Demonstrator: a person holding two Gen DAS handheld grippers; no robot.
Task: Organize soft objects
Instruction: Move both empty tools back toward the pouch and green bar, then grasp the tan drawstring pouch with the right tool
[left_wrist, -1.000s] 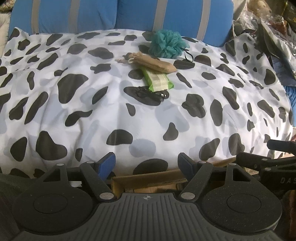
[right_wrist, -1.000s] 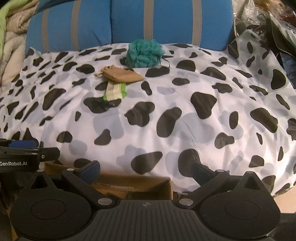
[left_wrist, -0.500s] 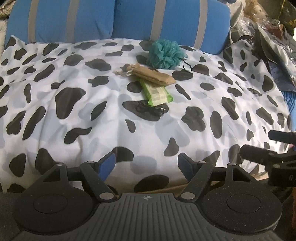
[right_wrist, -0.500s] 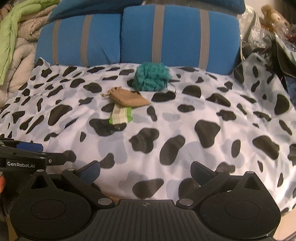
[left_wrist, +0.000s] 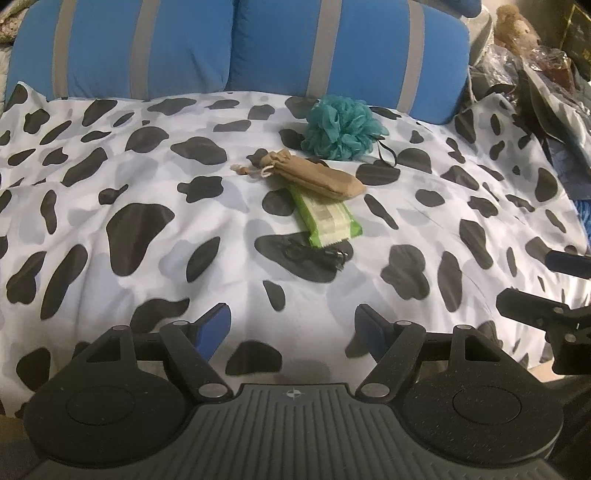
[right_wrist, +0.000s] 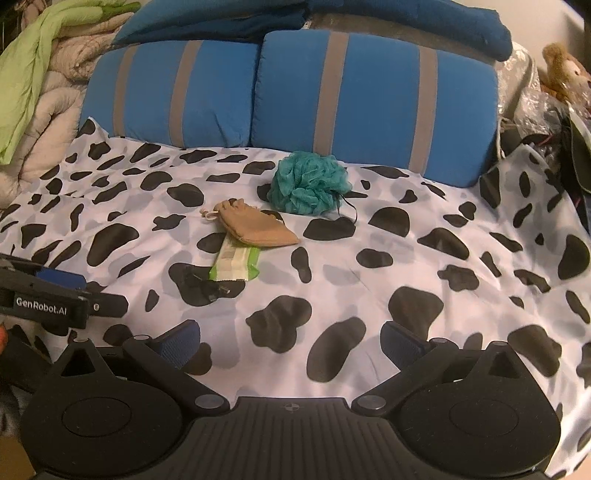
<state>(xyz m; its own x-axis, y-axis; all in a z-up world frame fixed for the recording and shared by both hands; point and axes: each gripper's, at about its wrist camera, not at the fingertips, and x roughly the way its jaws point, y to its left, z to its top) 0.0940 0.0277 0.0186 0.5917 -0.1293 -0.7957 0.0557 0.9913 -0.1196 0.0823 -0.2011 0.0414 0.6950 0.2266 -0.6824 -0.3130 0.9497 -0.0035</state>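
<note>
Both my hand-held grippers, left and right, hang released and empty over the near edge of the cow-print bedspread. Well ahead, a tangled black cord is hard to make out against a dark blotch. Beyond it lies a crinkly green wipes pack, part-hidden under a limp tan drawstring pouch. Farthest, the airy teal bath pouf looks easiest to pinch anywhere.
</note>
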